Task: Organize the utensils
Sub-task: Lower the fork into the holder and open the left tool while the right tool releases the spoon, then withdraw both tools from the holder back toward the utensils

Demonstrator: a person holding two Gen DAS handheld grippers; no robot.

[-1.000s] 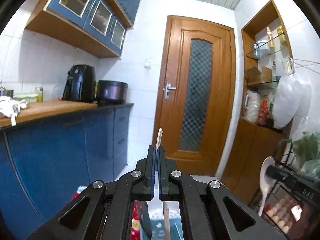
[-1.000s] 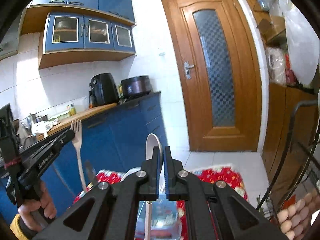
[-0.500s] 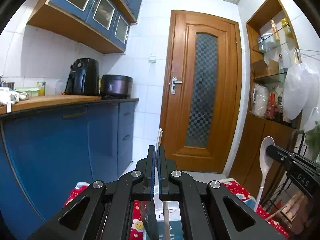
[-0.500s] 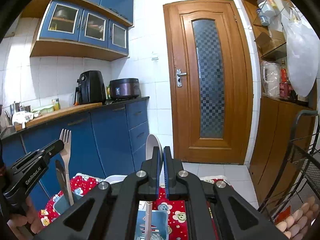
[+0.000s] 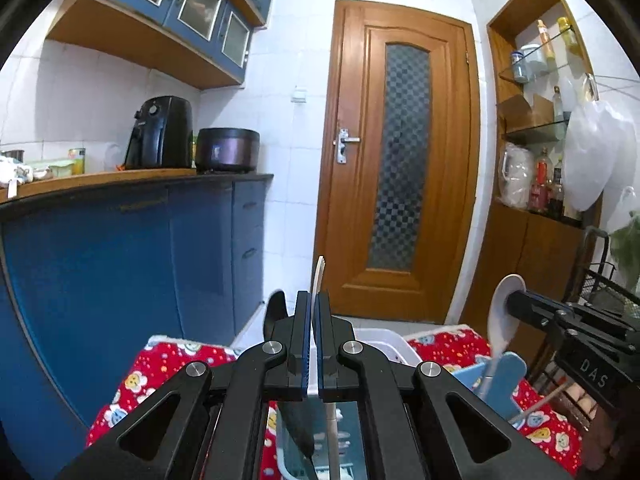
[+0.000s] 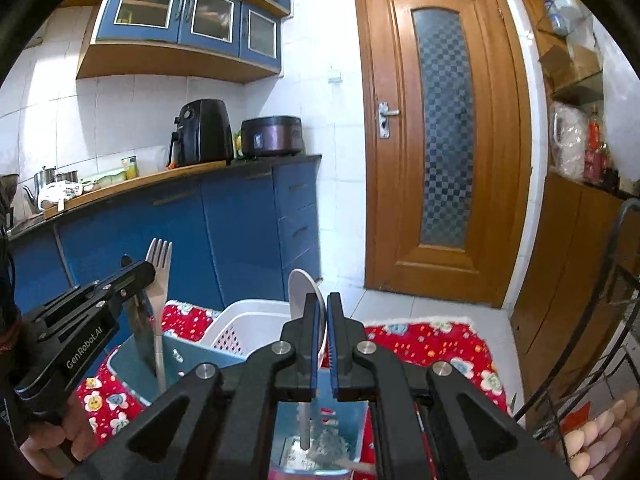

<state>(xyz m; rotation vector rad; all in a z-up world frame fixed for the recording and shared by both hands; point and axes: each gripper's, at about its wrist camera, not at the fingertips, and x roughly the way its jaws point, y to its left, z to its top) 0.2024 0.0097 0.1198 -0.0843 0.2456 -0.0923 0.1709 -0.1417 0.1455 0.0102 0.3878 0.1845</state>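
**Over the blue caddy, two utensils gripped**

Above the blue caddy [image 6: 132,364], a wooden fork [image 6: 159,280] is clamped by the left gripper [image 5: 314,344], with a dark knife [image 6: 138,332] alongside. A white spoon [image 6: 302,300] is clenched by the right gripper [image 6: 323,344]. A white basket [image 6: 244,320] stands just behind, on a red floral cloth [image 6: 420,344].

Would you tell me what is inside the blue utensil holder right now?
The blue utensil holder has a fork handle and a dark knife standing in it. Its floor is hidden by its wall.

"GenRobot.AI" on the left tool [image 6: 138,276]; "DAS" on the right tool [image 5: 516,300].
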